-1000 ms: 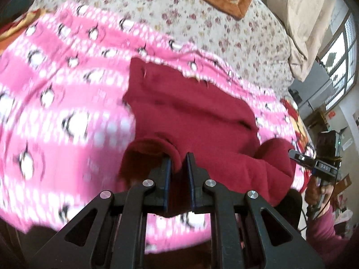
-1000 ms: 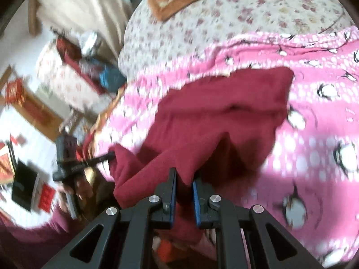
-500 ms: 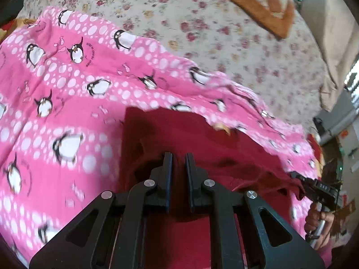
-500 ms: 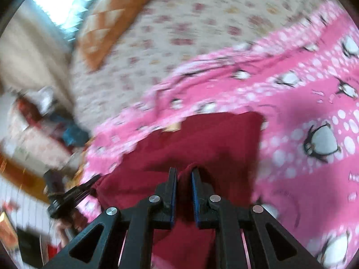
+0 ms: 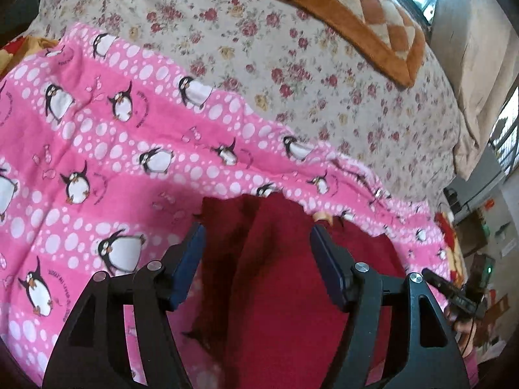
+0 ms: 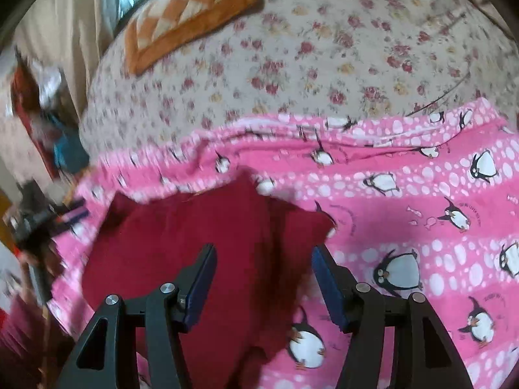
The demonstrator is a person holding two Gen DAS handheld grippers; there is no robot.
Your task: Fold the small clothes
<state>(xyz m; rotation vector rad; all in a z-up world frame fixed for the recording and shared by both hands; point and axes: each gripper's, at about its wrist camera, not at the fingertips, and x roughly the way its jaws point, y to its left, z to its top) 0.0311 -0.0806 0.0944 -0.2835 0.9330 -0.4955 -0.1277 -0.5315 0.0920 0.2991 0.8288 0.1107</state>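
A dark red garment point(image 5: 275, 275) lies folded on a pink penguin blanket point(image 5: 113, 149). In the left wrist view my left gripper point(image 5: 257, 230) hovers over the garment's far left corner. Its jaws are opening, and the cloth lies below them without the pads pressing on it. In the right wrist view the same garment point(image 6: 194, 227) sits under my right gripper point(image 6: 263, 249). Those jaws are also opening over the garment's far right corner, with nothing pinched. The near part of the garment is hidden behind the gripper bodies.
The penguin blanket point(image 6: 421, 227) covers a bed with a floral spread point(image 5: 292, 64). An orange checked cushion point(image 5: 356, 9) lies at the far side. A hand point(image 5: 460, 324) holding the other gripper shows at the right edge. Cluttered room furniture stands beyond the bed's edge point(image 6: 39, 103).
Both grippers, shut on the garment's near edge, carried it forward over the rest of the garment. Both then opened and let the cloth drop onto the blanket.
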